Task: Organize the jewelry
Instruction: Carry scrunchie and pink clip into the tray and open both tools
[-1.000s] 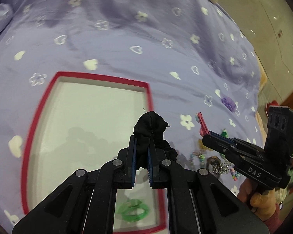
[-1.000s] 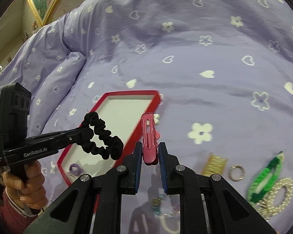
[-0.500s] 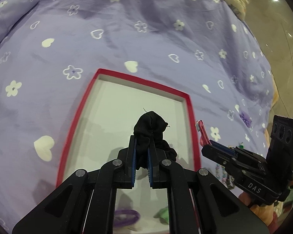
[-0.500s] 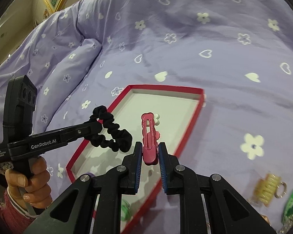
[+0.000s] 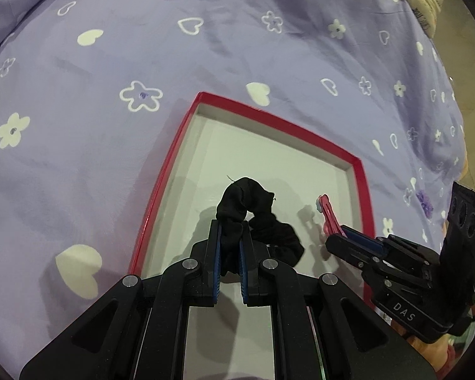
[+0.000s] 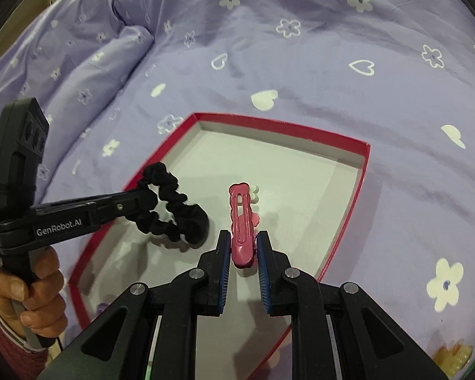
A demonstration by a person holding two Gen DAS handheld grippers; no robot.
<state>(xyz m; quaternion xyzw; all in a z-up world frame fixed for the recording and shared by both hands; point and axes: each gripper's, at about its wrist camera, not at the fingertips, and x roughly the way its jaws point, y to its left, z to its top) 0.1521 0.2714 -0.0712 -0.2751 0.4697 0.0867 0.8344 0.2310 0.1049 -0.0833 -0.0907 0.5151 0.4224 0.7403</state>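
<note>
Scrunchie (image 5: 256, 221) and hair clip (image 6: 242, 224) both hang over the red-rimmed tray (image 6: 345, 218) on the purple bedspread (image 6: 300, 63): your left gripper (image 5: 230, 253) pinches the black scrunchie, your right gripper (image 6: 243, 259) clamps the pink clip upright.

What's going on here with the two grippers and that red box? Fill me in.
A person is sorting hair accessories into a shallow red-rimmed box with a white floor, which lies on a lilac bedspread printed with hearts and flowers. The left gripper is clamped on a black fabric scrunchie, held above the box. The right gripper is clamped on a pink plastic hair clip with a small white flower, also over the box floor. Neither item has been released yet.
</note>
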